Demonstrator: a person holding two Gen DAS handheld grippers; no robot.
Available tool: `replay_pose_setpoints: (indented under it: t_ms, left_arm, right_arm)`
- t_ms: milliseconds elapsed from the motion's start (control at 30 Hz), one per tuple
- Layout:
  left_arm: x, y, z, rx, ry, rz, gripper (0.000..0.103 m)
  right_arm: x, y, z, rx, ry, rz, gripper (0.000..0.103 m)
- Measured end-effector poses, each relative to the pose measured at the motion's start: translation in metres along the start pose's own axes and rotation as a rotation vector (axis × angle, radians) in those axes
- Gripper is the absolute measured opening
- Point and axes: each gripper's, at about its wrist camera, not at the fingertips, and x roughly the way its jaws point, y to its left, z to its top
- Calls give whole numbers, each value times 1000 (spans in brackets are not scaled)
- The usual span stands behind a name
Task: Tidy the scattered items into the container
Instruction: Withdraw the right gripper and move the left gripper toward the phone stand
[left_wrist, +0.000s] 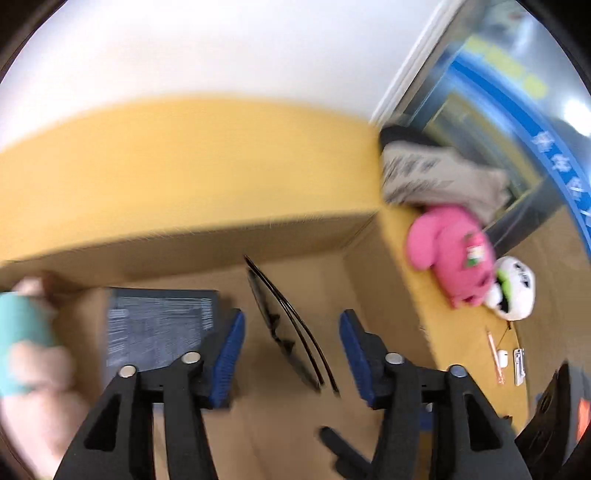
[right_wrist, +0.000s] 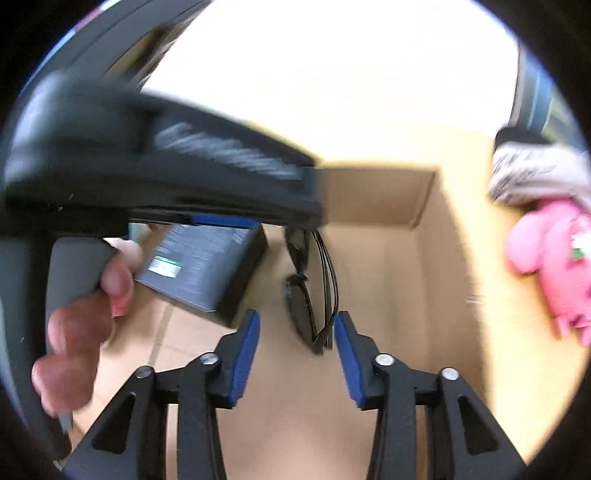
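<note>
Both grippers, left (left_wrist: 291, 354) & right (right_wrist: 295, 349), jaws apart, nothing held; glasses (left_wrist: 284, 325) in box (left_wrist: 184, 236), just ahead of both.

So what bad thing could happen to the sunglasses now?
1. The sunglasses are in the cardboard box between the open right gripper pads, not held; closing carelessly could bend their thin arms.
2. The dark box lies close beside them and could be knocked onto the lenses.
3. The pink plush toy is still outside; dropped in, it might land on the sunglasses.
</note>
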Motion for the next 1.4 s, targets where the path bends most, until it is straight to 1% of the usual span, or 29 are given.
replay_pose_setpoints:
  t_ms: [33,67,100,167,200,233,300,367,400,467,500,567,700,767,867,933,1033,1400]
  left_arm:
    - [-26,-2,-9,11,-63,2,77]
    - [-59,-3,-24,24,-137,16,84]
    - [-82,-5,-34,34,-189,30,87]
    - [-132,-5,-66,42,-303,78,98]
    - [-149,-7,-77,45,-344,99,100]
    - [-167,-6,-92,52,-376,115,102]
    - [-200,-6,-124,71,-431,144,102]
    - [-219,-6,-148,92,-458,192,103]
    - [-227,-7,-162,89,-460,213,103]
    - [-238,-4,-185,57,-452,241,103]
    - [-240,-5,-198,30,-443,239,103]
    - [-246,-1,-219,-8,-433,214,103]
    - [-251,3,-239,-27,-410,208,103]
    - [-257,2,-246,-41,-422,208,103]
    - [-265,-2,-254,-32,-438,212,103]
    - [-267,-2,-258,-32,-433,208,103]
    - [-266,-1,-262,-42,-419,182,103]
    - [-259,-7,-267,-29,-398,173,103]
  right_arm:
    - [-21,5,-6,-4,-37,2,69]
    - [-42,10,-13,-14,-72,-1,77]
    - [-62,15,-21,-26,-96,-8,78]
    - [-91,26,-36,-48,-129,-18,78]
    - [-107,32,-45,-58,-148,-30,78]
    - [-117,32,-52,-69,-163,-43,79]
    - [-131,35,-62,-77,-175,-79,79]
    - [-144,41,-71,-80,-179,-92,79]
    - [-141,40,-65,-81,-176,-99,79]
    - [-139,40,-67,-84,-173,-106,79]
    - [-136,44,-70,-92,-169,-108,79]
    - [-142,54,-78,-104,-170,-115,79]
    - [-158,66,-91,-126,-176,-116,79]
    - [-161,69,-95,-131,-178,-114,79]
    - [-166,76,-101,-145,-178,-112,79]
    - [-169,78,-105,-148,-177,-113,79]
    - [-170,78,-108,-146,-172,-114,79]
    - [-168,69,-115,-132,-157,-109,79]
